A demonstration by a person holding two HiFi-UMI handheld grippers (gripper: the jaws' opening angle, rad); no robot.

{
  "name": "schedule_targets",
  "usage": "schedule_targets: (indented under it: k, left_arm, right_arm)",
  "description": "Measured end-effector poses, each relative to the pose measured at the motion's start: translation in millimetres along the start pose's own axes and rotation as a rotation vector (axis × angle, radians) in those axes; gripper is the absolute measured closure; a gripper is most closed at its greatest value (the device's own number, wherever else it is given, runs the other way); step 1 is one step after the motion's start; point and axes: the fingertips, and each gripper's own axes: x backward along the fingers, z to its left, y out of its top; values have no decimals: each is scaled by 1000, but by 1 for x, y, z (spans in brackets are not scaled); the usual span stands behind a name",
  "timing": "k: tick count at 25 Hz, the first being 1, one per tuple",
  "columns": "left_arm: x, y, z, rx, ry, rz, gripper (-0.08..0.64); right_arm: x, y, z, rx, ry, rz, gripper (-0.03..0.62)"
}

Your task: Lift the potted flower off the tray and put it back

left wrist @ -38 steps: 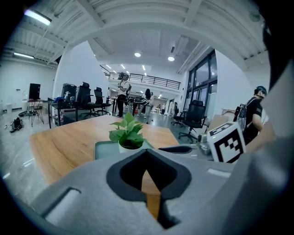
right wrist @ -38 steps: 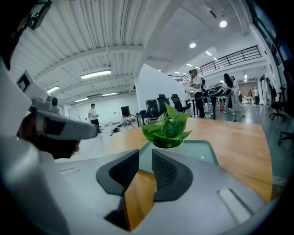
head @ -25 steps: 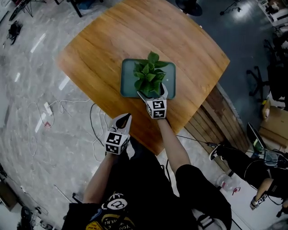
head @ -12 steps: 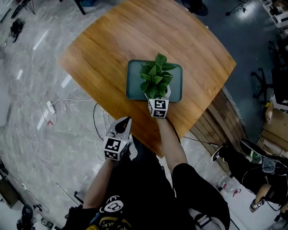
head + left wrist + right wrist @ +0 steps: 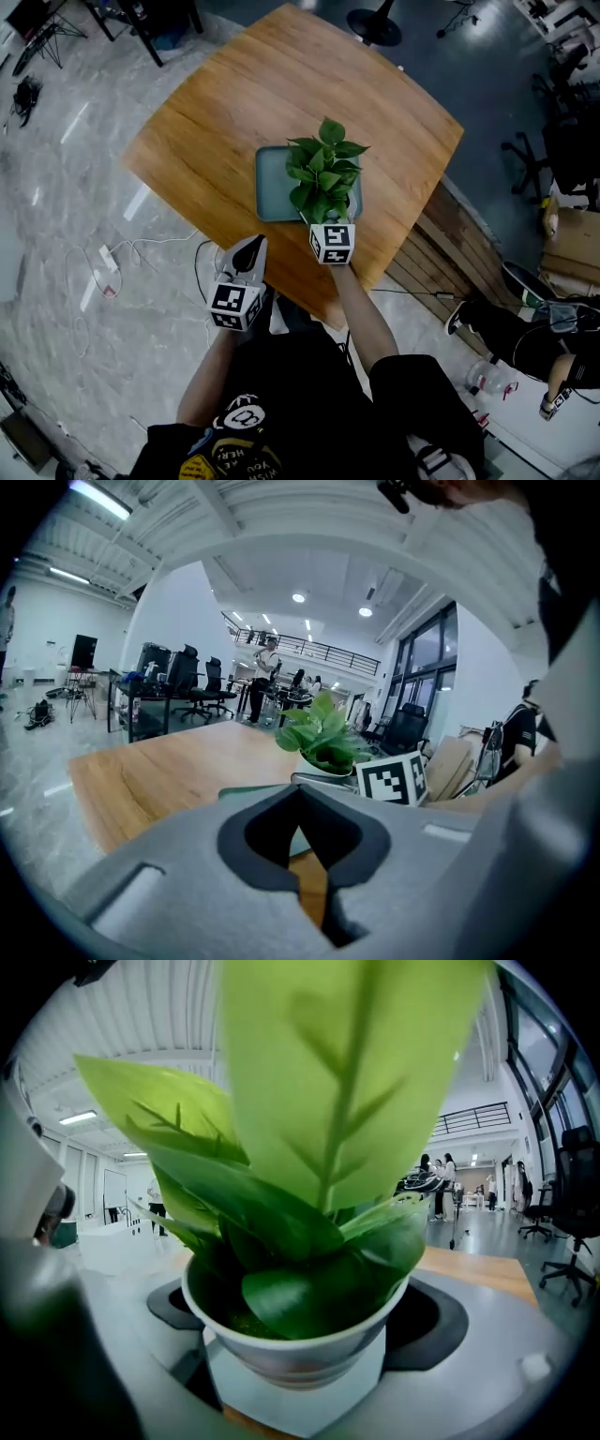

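Wood table [image 5: 225, 103] bears tray [image 5: 271, 192] – right gripper [image 5: 327, 217] fingers clamp potted flower [image 5: 298, 1321], left gripper [image 5: 302, 799] fingers together.

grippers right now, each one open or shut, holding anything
Left gripper: shut, nothing between its jaws.
Right gripper: shut on the potted flower.

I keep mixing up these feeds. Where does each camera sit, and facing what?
Head view: on the person's head, steeply down at the table; both forearms show.
Left gripper view: on the left tongs, across the table; its shut jaws show.
Right gripper view: on the right tongs, facing the potted flower they grip.
All three share the potted flower.
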Motion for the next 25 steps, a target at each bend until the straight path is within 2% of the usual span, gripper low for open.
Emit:
schedule_targets:
  k: [5,9,12,16,20,25]
  left_arm:
    - [10,45,-26,-52,-54,-50,562]
    - [24,82,-39,-48,-48,-124,561]
    - [33,113,-49,-76,-53,-191,562]
    - [40,137,-61,-106,-57,-235,561]
    - [43,138,-59,-158,-21,-196,561]
    - [48,138,-55,-137,-21,-231,561]
  right_arm:
    - [50,58,15,-32,-21,-10,44]
    - [82,96,24,-37,-10,-3,43]
    - [93,121,26,-46,9,-17,43]
    - [99,132,27,-40,27,-32,43]
    - [101,138,35,-27,42,-39,43]
    - [96,138,41,-12,55,-42,43]
